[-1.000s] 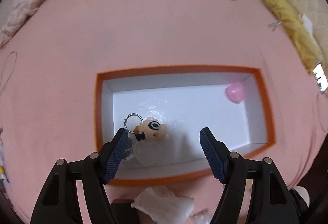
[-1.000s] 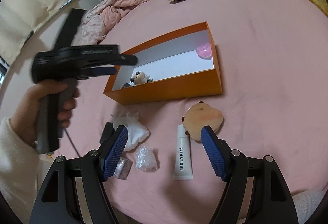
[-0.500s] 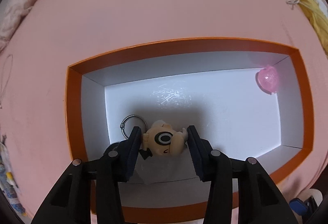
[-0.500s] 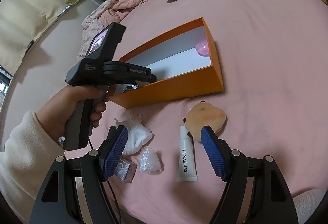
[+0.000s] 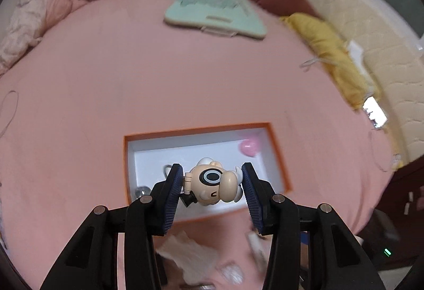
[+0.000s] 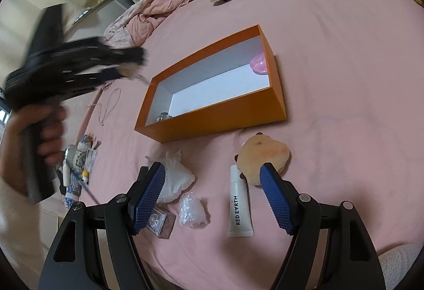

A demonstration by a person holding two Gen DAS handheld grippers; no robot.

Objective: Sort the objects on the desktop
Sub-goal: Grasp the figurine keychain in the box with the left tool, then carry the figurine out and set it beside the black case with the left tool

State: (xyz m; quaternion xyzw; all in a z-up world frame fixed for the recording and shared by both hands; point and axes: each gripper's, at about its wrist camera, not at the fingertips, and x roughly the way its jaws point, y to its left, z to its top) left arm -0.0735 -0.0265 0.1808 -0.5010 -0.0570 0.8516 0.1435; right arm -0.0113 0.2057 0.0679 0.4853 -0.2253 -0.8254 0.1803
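Cartoon figurine (image 5: 215,186) sits clamped between the left hand-held gripper (image 5: 212,193) pads, above the orange box (image 5: 278,154).

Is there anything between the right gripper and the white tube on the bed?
Nothing visible. The right gripper is open above the white tube, which lies in clear view between its fingers, with the tan plush touching its cap end.

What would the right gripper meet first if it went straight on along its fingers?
Probably the white tube lying between the open right gripper fingers' lines, or the bedsheet beside it; depth is unclear.
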